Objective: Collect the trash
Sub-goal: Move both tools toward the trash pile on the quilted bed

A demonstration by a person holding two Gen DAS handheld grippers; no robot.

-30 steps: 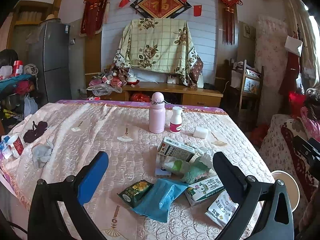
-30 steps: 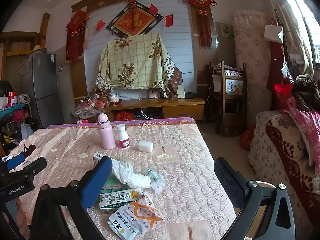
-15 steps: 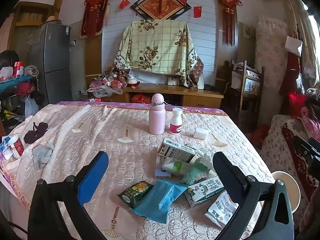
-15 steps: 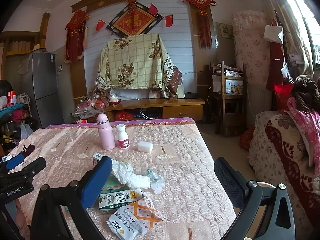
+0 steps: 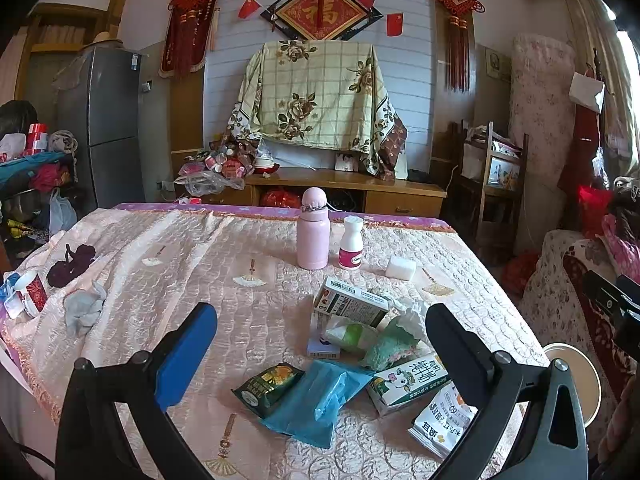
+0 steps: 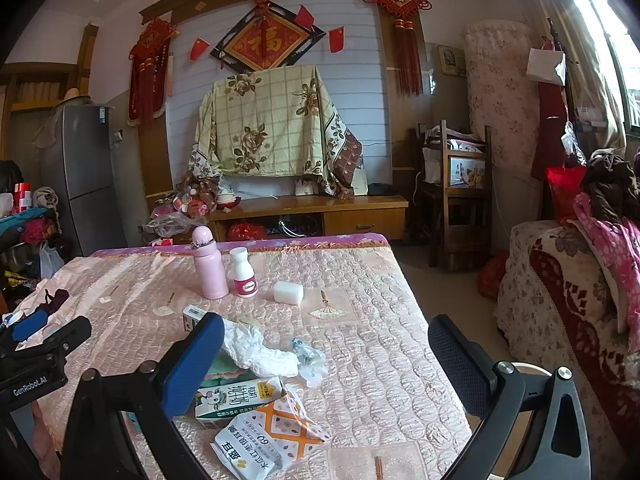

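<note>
A heap of trash lies on the pink quilted table (image 5: pixel 240 248): a blue plastic bag (image 5: pixel 316 400), a dark green snack packet (image 5: pixel 266 386), a white and green carton (image 5: pixel 408 380), a small box (image 5: pixel 350 304), crumpled white paper (image 6: pixel 256 350) and an orange and white packet (image 6: pixel 268 434). My left gripper (image 5: pixel 320 344) is open and empty, hovering just before the heap. My right gripper (image 6: pixel 324 360) is open and empty, over the table's right side. The left gripper's body (image 6: pixel 40 360) shows in the right wrist view.
A pink bottle (image 5: pixel 313 236), a white pill bottle (image 5: pixel 351 244) and a white block (image 5: pixel 401 268) stand behind the heap. A grey rag (image 5: pixel 82 310) and a red cup (image 5: pixel 32 292) lie at the table's left edge. A round stool (image 5: pixel 576 380) and a sofa (image 6: pixel 568 300) are to the right.
Both views have shifted very slightly; the grippers stay open and nothing on the table has moved.
</note>
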